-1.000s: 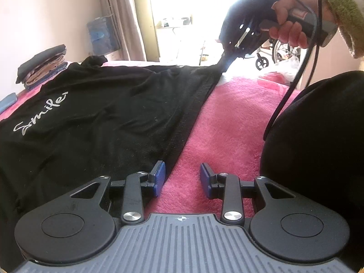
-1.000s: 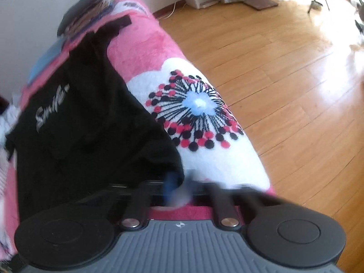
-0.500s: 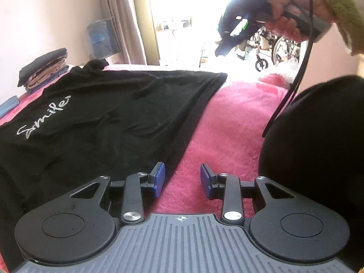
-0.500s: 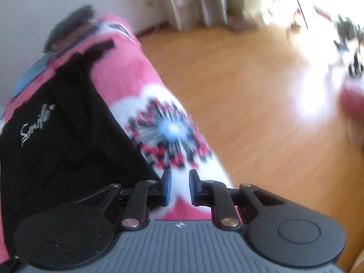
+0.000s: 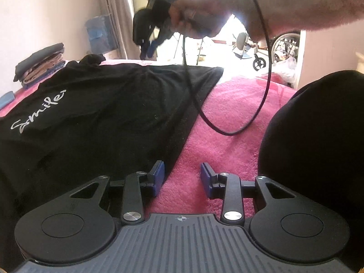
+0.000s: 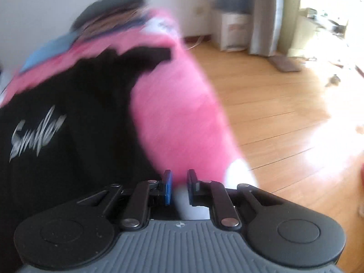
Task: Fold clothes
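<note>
We see the shirt (image 5: 95, 113) spread on the bed (image 5: 227, 118); left claw (image 5: 182, 178) narrowly parted, empty; right claw (image 6: 179, 186) closing, empty.

black shirt (image 5: 95, 113) spread on pink blanket (image 5: 223, 150).

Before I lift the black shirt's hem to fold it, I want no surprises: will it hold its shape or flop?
Likely floppy: the shirt lies limp and wrinkled on the pink blanket. Probably light, being thin. It may drag rather than slide, since the blanket looks fuzzy.
</note>
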